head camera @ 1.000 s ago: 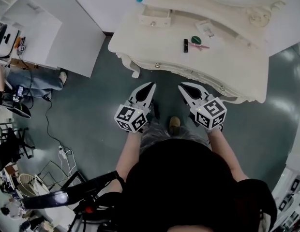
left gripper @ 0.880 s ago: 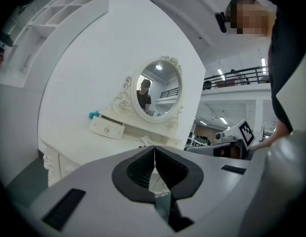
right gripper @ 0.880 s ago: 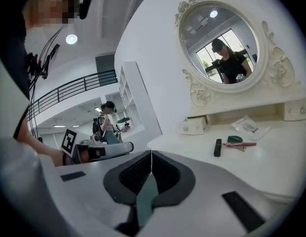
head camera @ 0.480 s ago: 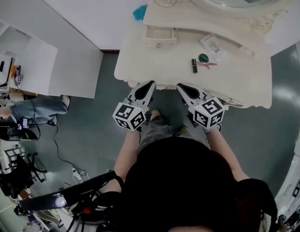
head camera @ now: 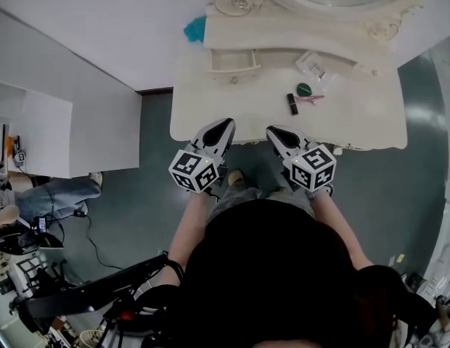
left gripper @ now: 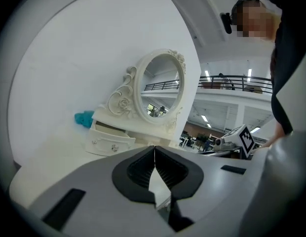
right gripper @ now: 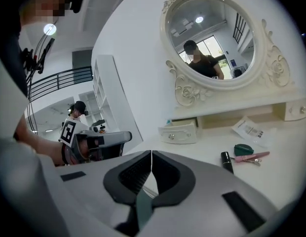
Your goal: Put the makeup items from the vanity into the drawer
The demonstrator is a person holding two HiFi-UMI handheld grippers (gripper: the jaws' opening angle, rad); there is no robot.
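Left gripper (head camera: 225, 125): jaws fully closed, tips meeting, nothing between them. Right gripper (head camera: 273, 130): same, empty. Both hovered at front edge of vanity (head camera: 370, 118), touching nothing. Lipstick (head camera: 292, 104), green compact (head camera: 304, 89) and pink tool (head camera: 313, 98) lay near centre of top. Small drawer (head camera: 233, 61) stood pulled out at rear left.

A black lipstick tube (head camera: 292, 104), a round green compact (head camera: 304, 89) and a slim pink tool (head camera: 313, 98) sit close together right of centre on the cream vanity (head camera: 203, 111), midway between its front and back edges. A clear packet (head camera: 312, 64) lies just behind them. The small drawer (head camera: 232, 61) at the back left stands pulled open.
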